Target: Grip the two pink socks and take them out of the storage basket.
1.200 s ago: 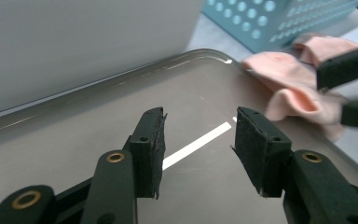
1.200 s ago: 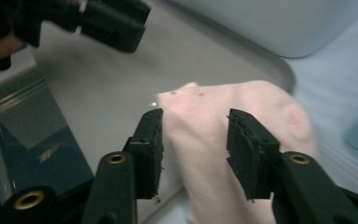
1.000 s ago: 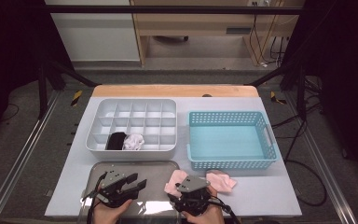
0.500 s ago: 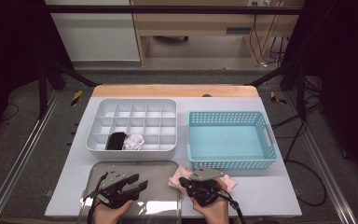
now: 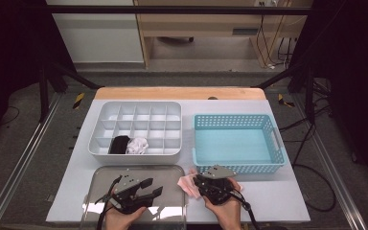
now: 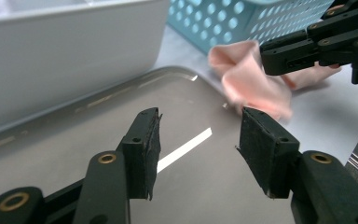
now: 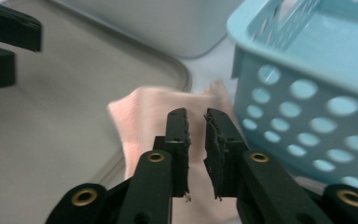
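1. Progress: two rolled items, one black sock (image 5: 119, 144) and one white sock (image 5: 138, 145), already lie in adjoining compartments of the front row of the white divided organizer (image 5: 136, 129). The pink cloth (image 5: 189, 183) is judged to be next; it is not yet lifted or stowed.
2. Location: the pink cloth lies on the bench (image 5: 278, 201) near its front edge, between the metal tray (image 5: 103, 179) and the blue perforated basket (image 5: 238, 143), with one edge overlapping the tray's right rim.
3. Orientation: the cloth is crumpled and partly folded. Its long axis runs roughly parallel to the bench's front edge; no distinct end can be identified.
4. Right hand-held gripper (image 7: 196, 122): jaws nearly closed, a narrow gap remaining, poised directly over the cloth. Whether fabric is pinched cannot be determined.
5. Left hand-held gripper (image 6: 198, 135): jaws wide apart, holding nothing, positioned above the tray and aimed toward the cloth.
6. Remaining: secure the cloth, roll or fold it, place it in a vacant compartment.
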The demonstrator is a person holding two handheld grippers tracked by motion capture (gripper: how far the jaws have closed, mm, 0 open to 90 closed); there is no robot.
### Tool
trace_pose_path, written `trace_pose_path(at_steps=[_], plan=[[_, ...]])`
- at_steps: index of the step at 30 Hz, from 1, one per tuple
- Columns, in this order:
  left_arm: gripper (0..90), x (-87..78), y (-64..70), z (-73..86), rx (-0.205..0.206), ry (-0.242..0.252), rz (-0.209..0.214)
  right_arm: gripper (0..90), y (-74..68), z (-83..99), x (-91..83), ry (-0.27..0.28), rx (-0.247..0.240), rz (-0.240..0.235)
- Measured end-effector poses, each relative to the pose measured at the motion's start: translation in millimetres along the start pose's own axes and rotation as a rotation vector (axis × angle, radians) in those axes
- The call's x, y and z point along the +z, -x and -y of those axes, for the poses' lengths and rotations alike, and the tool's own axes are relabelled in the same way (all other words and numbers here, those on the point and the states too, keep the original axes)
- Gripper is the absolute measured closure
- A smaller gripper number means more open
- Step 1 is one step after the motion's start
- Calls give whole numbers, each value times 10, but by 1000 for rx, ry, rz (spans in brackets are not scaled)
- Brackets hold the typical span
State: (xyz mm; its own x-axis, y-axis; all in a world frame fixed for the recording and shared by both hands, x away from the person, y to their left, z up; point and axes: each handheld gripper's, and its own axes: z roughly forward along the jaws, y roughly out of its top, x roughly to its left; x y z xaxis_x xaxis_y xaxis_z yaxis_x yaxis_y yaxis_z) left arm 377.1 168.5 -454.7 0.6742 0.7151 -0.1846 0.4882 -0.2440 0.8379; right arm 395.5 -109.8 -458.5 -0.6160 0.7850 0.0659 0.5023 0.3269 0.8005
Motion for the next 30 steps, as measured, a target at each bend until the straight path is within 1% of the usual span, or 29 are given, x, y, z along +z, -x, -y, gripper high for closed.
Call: trace_pose_path(at_steps=[3, 4, 5, 7, 8, 9, 11, 13, 14, 15, 17, 20, 21, 23, 24, 27, 29, 30], plan=[[469, 86, 65, -93, 4, 4, 6, 708, 44, -13, -101, 34, -8, -1], [469, 128, 89, -121, 9, 3, 6, 662, 64, -9, -128, 41, -4, -10], [471, 175, 113, -143, 13, -2, 8, 629, 84, 0, -150, 54, -4, -10], [472, 272, 160, -172, 22, -18, 18, 596, 128, 21, -190, 70, 10, -25], [471, 320, 186, -178, 25, -26, 19, 574, 151, 33, -209, 90, 21, -22], [472, 365, 210, -182, 29, -37, 18, 542, 175, 39, -226, 96, 31, -23], [475, 449, 245, -178, 39, -57, 14, 510, 218, 49, -253, 102, 39, -9], [484, 528, 254, -172, 31, -79, 12, 490, 260, 65, -276, 96, 38, -10], [494, 562, 258, -165, 20, -86, 12, 473, 277, 77, -285, 87, 33, -7], [511, 591, 257, -157, 19, -97, 10, 466, 291, 93, -295, 84, 29, -4], [557, 639, 259, -142, 16, -111, 9, 468, 311, 127, -302, 69, 29, -15], [668, 674, 261, -130, 16, -115, 5, 494, 314, 170, -277, 44, 34, -27], [715, 678, 259, -130, 16, -115, 11, 501, 310, 177, -257, 36, 29, -25], [813, 675, 251, -130, 17, -112, 23, 526, 289, 179, -206, 15, 30, -37], [841, 665, 245, -132, 12, -111, 35, 532, 274, 176, -180, 5, 30, -41], [856, 608, 234, -144, 13, -91, 58, 558, 237, 165, -107, -17, 20, -57], [859, 540, 229, -160, 9, -87, 82, 565, 226, 159, -77, -30, 21, -55], [859, 492, 224, -165, 11, -83, 93, 568, 225, 159, -71, -28, 22, -52]])
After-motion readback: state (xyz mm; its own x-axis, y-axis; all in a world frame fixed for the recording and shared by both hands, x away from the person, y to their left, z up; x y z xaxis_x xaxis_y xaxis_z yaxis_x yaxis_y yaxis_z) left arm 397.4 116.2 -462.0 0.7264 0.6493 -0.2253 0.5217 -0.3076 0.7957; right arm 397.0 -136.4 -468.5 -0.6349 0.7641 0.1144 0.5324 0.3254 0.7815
